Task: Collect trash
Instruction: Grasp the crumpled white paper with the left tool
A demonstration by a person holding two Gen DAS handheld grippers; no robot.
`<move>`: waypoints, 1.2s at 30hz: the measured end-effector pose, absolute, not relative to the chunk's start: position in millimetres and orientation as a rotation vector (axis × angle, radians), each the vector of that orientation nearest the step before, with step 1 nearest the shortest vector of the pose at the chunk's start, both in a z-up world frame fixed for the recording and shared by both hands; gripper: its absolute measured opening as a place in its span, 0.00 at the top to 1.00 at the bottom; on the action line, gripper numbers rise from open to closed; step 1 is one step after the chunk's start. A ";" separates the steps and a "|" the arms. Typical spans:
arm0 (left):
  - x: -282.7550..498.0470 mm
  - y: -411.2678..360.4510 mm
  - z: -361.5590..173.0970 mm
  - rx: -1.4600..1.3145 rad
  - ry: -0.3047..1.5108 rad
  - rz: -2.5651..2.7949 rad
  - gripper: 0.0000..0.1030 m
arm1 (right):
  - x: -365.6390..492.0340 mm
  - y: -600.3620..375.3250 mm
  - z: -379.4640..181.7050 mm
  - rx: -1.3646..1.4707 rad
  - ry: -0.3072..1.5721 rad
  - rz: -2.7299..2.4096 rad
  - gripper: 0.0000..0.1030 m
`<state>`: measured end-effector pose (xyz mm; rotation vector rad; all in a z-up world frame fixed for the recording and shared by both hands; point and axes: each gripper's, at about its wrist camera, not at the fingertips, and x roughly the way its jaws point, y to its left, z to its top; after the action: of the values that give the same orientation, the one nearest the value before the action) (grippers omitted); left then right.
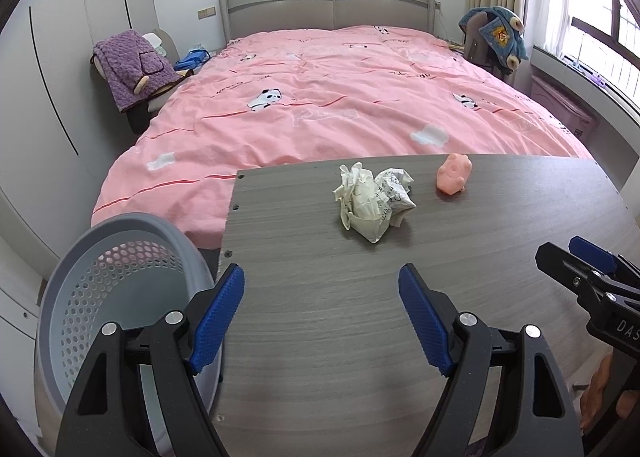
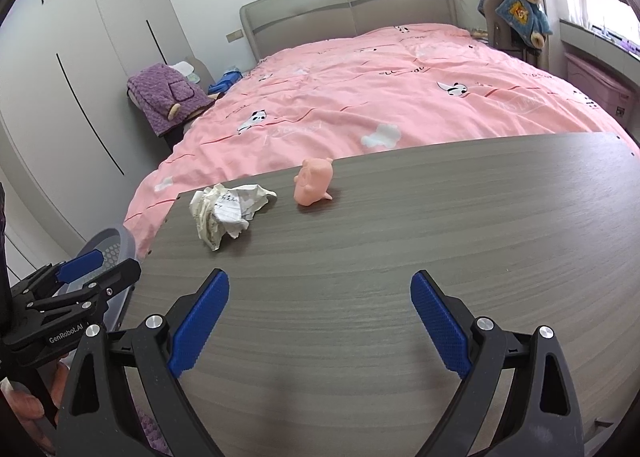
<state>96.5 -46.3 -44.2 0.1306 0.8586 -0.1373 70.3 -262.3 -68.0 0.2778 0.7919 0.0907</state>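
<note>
A crumpled wad of white paper (image 1: 374, 203) lies near the far edge of the grey wood-grain table (image 1: 360, 337); it also shows in the right wrist view (image 2: 228, 213). My left gripper (image 1: 322, 281) is open and empty, over the table's near left part, short of the paper. My right gripper (image 2: 320, 289) is open and empty, over the table's middle, right of the paper. A grey perforated waste basket (image 1: 116, 289) stands off the table's left edge; it also shows in the right wrist view (image 2: 110, 245).
A small pink pig toy (image 1: 454, 173) stands right of the paper, also in the right wrist view (image 2: 314, 187). A bed with a pink quilt (image 1: 340, 97) lies beyond the table. White wardrobes (image 2: 80, 57) stand at the left.
</note>
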 end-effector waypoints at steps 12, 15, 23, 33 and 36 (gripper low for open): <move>125.1 -65.8 -59.0 0.123 0.925 -0.175 0.26 | 84.1 -282.0 -77.5 0.320 0.800 0.071 0.12; 133.6 -71.4 -60.8 0.124 0.926 -0.181 0.26 | 86.7 -285.1 -78.3 0.326 0.799 0.066 0.12; 160.1 -90.4 -62.1 0.104 0.951 -0.234 0.26 | 88.9 -296.6 -80.1 0.354 0.796 0.052 0.12; 191.5 -104.3 -70.5 0.096 0.978 -0.224 0.26 | 88.5 -311.4 -82.3 0.386 0.794 0.042 0.12; 195.7 -109.3 -75.8 0.112 0.983 -0.221 0.26 | 87.6 -313.7 -83.3 0.390 0.795 0.040 0.12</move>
<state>195.7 -109.3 -75.8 0.1117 0.9829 -0.2207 87.6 -313.7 -83.3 0.3901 0.7950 0.0401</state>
